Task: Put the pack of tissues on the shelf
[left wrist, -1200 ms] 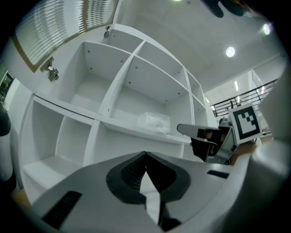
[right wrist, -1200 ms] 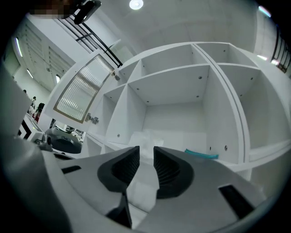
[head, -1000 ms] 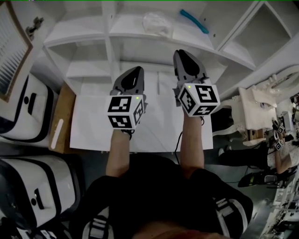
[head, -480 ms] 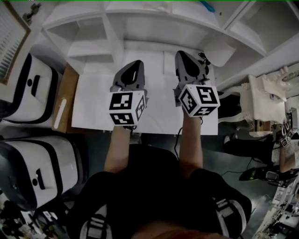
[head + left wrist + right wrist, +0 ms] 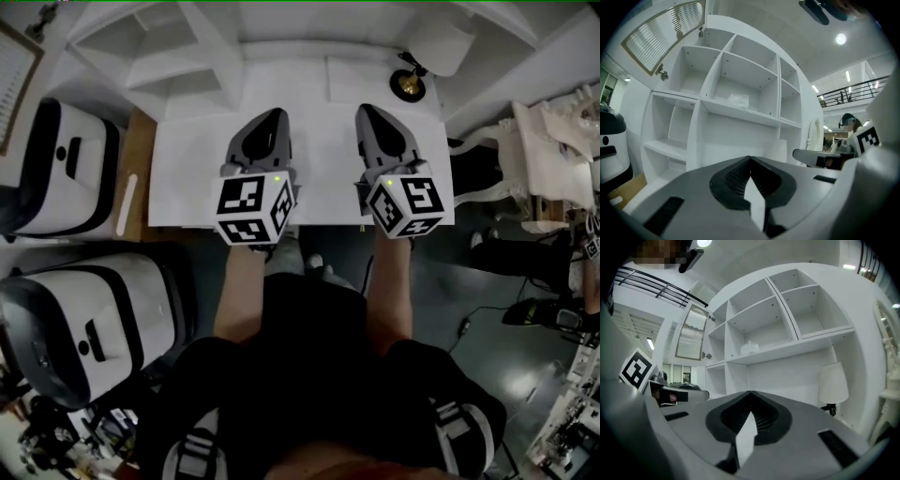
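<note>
At 12 o'clock from the left gripper [image 5: 750, 158], the white shelf [image 5: 740, 117] holds one pack of tissues [image 5: 738, 100], lying alone on the floor of a middle-row compartment. Two grippers hover side by side over one white table [image 5: 319, 173]. The left is clenched with nothing between its jaws, and the right gripper [image 5: 751, 393] is clenched and empty too. One lamp [image 5: 439, 42] stands at the table's 1 o'clock corner. Two white, black-trimmed cases [image 5: 66, 169] sit at 9 o'clock.
</note>
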The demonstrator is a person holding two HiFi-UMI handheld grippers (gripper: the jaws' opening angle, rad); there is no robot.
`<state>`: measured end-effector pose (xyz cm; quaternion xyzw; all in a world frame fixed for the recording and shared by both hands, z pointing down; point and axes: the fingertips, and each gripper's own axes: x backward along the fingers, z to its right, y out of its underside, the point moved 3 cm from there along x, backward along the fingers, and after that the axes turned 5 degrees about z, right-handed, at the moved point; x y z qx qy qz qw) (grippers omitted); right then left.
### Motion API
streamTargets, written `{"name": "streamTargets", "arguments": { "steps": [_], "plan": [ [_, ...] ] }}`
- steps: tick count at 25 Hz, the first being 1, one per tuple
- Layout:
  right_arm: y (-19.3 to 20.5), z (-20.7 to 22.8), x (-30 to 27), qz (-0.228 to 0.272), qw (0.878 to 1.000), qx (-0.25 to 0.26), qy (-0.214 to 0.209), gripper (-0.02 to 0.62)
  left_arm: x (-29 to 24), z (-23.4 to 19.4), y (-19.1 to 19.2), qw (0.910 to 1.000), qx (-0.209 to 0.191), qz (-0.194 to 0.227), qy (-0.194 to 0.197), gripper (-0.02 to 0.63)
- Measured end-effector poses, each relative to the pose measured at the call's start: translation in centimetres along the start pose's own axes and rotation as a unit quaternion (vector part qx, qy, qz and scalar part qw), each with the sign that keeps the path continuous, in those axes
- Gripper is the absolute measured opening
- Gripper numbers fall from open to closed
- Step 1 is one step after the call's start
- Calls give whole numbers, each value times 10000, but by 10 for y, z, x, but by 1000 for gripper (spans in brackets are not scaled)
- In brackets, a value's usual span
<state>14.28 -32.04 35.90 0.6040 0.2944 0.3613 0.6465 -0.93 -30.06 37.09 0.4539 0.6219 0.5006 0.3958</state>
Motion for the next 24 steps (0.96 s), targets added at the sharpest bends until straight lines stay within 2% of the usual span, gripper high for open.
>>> {"name": "streamTargets", "arguments": {
  "steps": [10, 17, 24],
  "plan": [
    [12, 5, 61, -89, 9997, 15, 231, 20, 18, 43, 23, 9995, 43, -112, 279, 11],
    [3, 13, 82, 21, 9995, 79, 314, 20, 19, 73, 21, 9985, -26, -51, 545, 11],
    [-2, 18, 89, 78, 9994, 62, 336, 20, 21, 84, 17, 9980, -75, -28, 633, 11]
  ]
}}
